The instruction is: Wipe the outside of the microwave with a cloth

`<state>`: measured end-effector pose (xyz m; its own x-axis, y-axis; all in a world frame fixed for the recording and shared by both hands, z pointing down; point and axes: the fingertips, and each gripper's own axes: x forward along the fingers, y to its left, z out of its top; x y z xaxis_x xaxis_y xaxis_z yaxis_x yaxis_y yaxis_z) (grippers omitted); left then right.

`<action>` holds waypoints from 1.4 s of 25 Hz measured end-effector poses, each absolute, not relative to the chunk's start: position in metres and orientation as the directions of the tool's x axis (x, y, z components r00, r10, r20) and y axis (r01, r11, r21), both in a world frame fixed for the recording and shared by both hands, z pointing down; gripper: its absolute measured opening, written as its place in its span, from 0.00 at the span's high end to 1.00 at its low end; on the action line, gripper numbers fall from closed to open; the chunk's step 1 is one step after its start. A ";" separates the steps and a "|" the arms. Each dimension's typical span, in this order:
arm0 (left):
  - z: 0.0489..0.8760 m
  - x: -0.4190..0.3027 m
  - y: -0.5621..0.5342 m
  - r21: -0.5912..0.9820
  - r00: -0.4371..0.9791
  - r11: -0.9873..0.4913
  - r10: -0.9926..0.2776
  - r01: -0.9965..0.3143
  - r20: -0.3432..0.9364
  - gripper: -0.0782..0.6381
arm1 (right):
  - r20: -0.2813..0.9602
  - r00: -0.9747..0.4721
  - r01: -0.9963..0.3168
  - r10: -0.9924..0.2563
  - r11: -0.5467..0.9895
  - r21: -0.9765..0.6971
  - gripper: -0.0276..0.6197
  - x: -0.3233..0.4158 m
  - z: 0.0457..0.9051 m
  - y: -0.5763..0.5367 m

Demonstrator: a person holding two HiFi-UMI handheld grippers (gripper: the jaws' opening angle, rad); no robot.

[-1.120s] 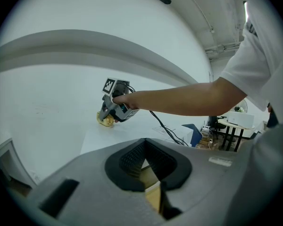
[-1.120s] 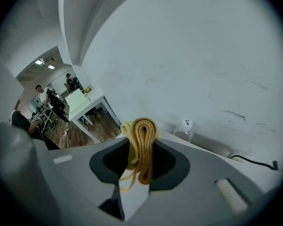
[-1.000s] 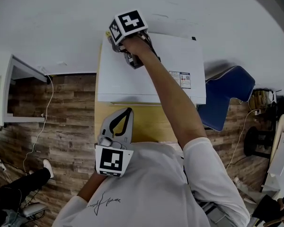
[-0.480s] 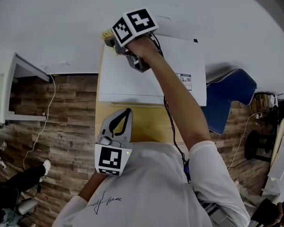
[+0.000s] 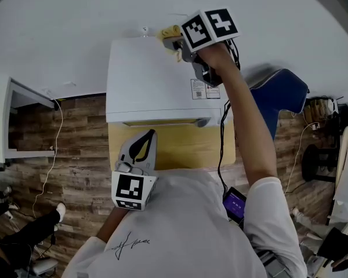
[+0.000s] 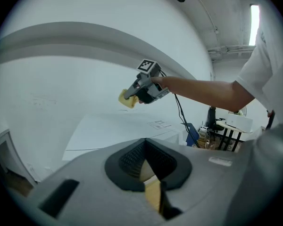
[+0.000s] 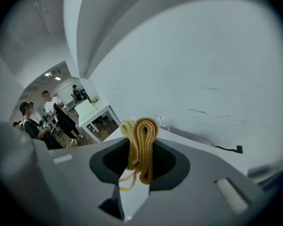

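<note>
The white microwave [image 5: 145, 80] stands on a yellow wooden table [image 5: 174, 149] against a white wall. My right gripper [image 5: 175, 41] reaches over the microwave's top to its back edge, right of the middle, and is shut on a folded yellow cloth [image 5: 169, 33]. In the right gripper view the cloth [image 7: 141, 145] sticks up bunched between the jaws. The left gripper view shows that gripper [image 6: 130, 97] and the cloth [image 6: 126, 100] above the microwave's top [image 6: 113, 131]. My left gripper [image 5: 140, 149] hangs close to my body over the table's front, shut, holding nothing.
A blue chair [image 5: 278, 106] stands right of the microwave. A white cabinet [image 5: 6, 114] is at the left, with a cable [image 5: 55, 143] trailing over the wood floor. Several people [image 7: 33, 121] stand far off in the right gripper view.
My right gripper has carried the cloth to the right along the back of the microwave's top, from the left rear corner to right of the middle. The left gripper has stayed put.
</note>
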<state>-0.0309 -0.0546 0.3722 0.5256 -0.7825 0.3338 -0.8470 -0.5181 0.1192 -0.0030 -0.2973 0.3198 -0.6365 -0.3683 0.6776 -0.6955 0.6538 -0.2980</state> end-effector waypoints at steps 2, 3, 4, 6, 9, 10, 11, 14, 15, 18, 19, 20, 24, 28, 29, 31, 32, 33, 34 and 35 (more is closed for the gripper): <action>0.374 -0.028 -0.054 0.125 0.531 -0.522 -0.779 -0.844 0.332 0.90 | 0.683 -0.612 -0.728 -0.398 0.621 -0.290 0.78 0.028 0.321 -0.298; 0.374 -0.026 -0.053 0.132 0.536 -0.524 -0.778 -0.842 0.328 0.90 | 0.686 -0.601 -0.743 -0.411 0.603 -0.289 0.78 0.043 0.322 -0.298; 0.372 -0.025 -0.052 0.145 0.542 -0.526 -0.777 -0.838 0.319 0.90 | 0.689 -0.588 -0.759 -0.424 0.584 -0.288 0.78 0.058 0.324 -0.298; 0.367 -0.023 -0.053 0.172 0.554 -0.528 -0.778 -0.832 0.296 0.90 | 0.702 -0.554 -0.792 -0.448 0.545 -0.277 0.78 0.089 0.328 -0.297; 0.367 -0.020 -0.055 0.167 0.556 -0.531 -0.777 -0.831 0.294 0.90 | 0.727 -0.490 -0.838 -0.480 0.489 -0.242 0.78 0.131 0.336 -0.298; 0.369 -0.019 -0.055 0.163 0.558 -0.534 -0.774 -0.829 0.299 0.90 | 0.736 -0.469 -0.851 -0.489 0.471 -0.230 0.78 0.144 0.339 -0.298; 0.371 -0.018 -0.055 0.162 0.559 -0.537 -0.770 -0.828 0.306 0.90 | 0.745 -0.447 -0.864 -0.495 0.454 -0.217 0.78 0.156 0.342 -0.298; 0.375 -0.018 -0.053 0.163 0.563 -0.541 -0.762 -0.825 0.320 0.90 | 0.779 -0.371 -0.898 -0.506 0.408 -0.164 0.78 0.191 0.352 -0.295; 0.376 -0.019 -0.053 0.161 0.562 -0.541 -0.762 -0.825 0.323 0.90 | 0.789 -0.345 -0.908 -0.508 0.395 -0.143 0.78 0.201 0.355 -0.294; 0.376 -0.021 -0.054 0.155 0.557 -0.538 -0.763 -0.828 0.327 0.90 | 0.813 -0.276 -0.929 -0.512 0.359 -0.090 0.78 0.226 0.364 -0.294; 0.376 -0.022 -0.054 0.154 0.555 -0.537 -0.764 -0.830 0.327 0.90 | 0.821 -0.252 -0.935 -0.512 0.349 -0.069 0.78 0.233 0.367 -0.295; 0.375 -0.023 -0.055 0.150 0.553 -0.536 -0.766 -0.831 0.327 0.90 | 0.829 -0.225 -0.939 -0.512 0.341 -0.045 0.78 0.238 0.371 -0.296; 0.376 -0.026 -0.053 0.126 0.546 -0.537 -0.769 -0.834 0.333 0.90 | 0.853 -0.151 -0.941 -0.500 0.337 0.030 0.77 0.245 0.388 -0.296; 0.380 -0.031 -0.053 0.137 0.533 -0.520 -0.775 -0.843 0.339 0.90 | 0.856 -0.141 -0.939 -0.498 0.340 0.044 0.77 0.240 0.393 -0.295; 0.380 -0.031 -0.054 0.139 0.532 -0.518 -0.777 -0.844 0.338 0.90 | 0.857 -0.142 -0.939 -0.495 0.342 0.042 0.77 0.239 0.393 -0.295; 0.378 -0.029 -0.055 0.140 0.536 -0.521 -0.775 -0.842 0.335 0.90 | 0.859 -0.138 -0.939 -0.494 0.341 0.045 0.77 0.238 0.393 -0.295; 0.378 -0.028 -0.055 0.140 0.540 -0.526 -0.773 -0.839 0.333 0.90 | 0.859 -0.133 -0.940 -0.495 0.339 0.050 0.77 0.239 0.393 -0.295; 0.377 -0.027 -0.054 0.139 0.544 -0.530 -0.771 -0.836 0.332 0.90 | 0.859 -0.126 -0.939 -0.495 0.338 0.057 0.77 0.238 0.392 -0.294; 0.377 -0.027 -0.054 0.138 0.546 -0.533 -0.769 -0.835 0.332 0.90 | 0.860 -0.121 -0.939 -0.496 0.339 0.064 0.77 0.237 0.392 -0.294; 0.376 -0.027 -0.054 0.136 0.547 -0.535 -0.768 -0.834 0.332 0.90 | 0.861 -0.116 -0.937 -0.496 0.342 0.071 0.77 0.236 0.392 -0.293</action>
